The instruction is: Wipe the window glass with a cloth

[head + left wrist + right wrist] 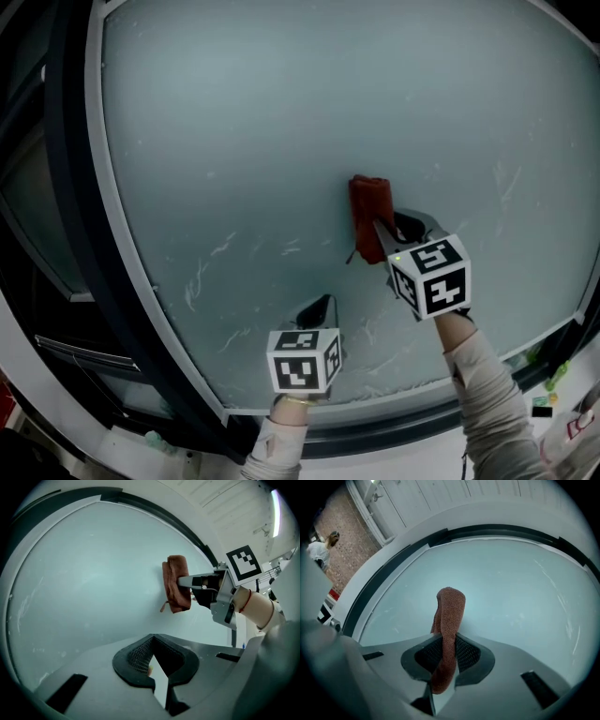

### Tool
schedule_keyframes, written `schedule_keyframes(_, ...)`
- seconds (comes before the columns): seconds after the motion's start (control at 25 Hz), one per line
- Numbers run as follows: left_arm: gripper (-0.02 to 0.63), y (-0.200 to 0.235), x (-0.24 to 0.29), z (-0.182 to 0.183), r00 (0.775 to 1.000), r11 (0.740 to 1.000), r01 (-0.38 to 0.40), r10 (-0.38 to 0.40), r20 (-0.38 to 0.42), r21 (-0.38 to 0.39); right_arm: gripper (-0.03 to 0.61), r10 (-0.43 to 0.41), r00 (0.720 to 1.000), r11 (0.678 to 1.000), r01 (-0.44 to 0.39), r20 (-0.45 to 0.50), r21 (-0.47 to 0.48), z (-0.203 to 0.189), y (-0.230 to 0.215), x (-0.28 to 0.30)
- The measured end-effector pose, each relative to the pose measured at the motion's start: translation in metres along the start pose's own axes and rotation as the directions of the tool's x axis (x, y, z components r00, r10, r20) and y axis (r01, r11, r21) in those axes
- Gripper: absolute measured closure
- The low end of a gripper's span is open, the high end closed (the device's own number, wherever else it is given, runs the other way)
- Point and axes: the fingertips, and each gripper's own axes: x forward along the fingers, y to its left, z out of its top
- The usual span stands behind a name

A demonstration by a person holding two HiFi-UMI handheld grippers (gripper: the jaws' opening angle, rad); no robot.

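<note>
A folded rust-red cloth [369, 217] is pressed against the frosted window glass [281, 141] near its middle. My right gripper [389, 234] is shut on the cloth [449, 620], which sticks out past the jaws toward the glass [511, 588]. My left gripper [317, 309] sits lower and to the left, close to the glass, with its jaws shut and nothing between them. From the left gripper view the cloth [176, 590] and the right gripper [199, 585] appear up and to the right, and my left gripper [154, 665] holds nothing.
A dark window frame [84, 234] with a white inner edge runs along the left and bottom of the glass. Faint white streaks [206, 272] mark the lower pane. A person [321, 550] stands far off by a brick wall in the right gripper view.
</note>
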Motion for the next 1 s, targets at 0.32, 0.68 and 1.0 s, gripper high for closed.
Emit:
schedule_keyframes(0.32, 0.609, -0.029, 0.017, -0.007, 0.999, 0.999, 0.043, -0.043, -0.015, -0.016, 0.525, -0.121, 0.991, 0.993, 0.12, -0.054, -0.018, -0.025, -0.069, -0.026)
schedule_keyframes(0.68, 0.609, -0.06, 0.033, -0.011, 0.995, 0.995, 0.101, -0.102, -0.019, -0.019, 0.525, -0.277, 0.954, 0.961, 0.278, -0.115, -0.011, -0.056, -0.149, -0.061)
schedule_keyframes(1.0, 0.61, -0.075, 0.04, -0.017, 0.992, 0.992, 0.124, -0.125, -0.028, -0.031, 0.526, -0.382, 0.909, 0.923, 0.384, -0.17, -0.02, -0.078, -0.201, -0.087)
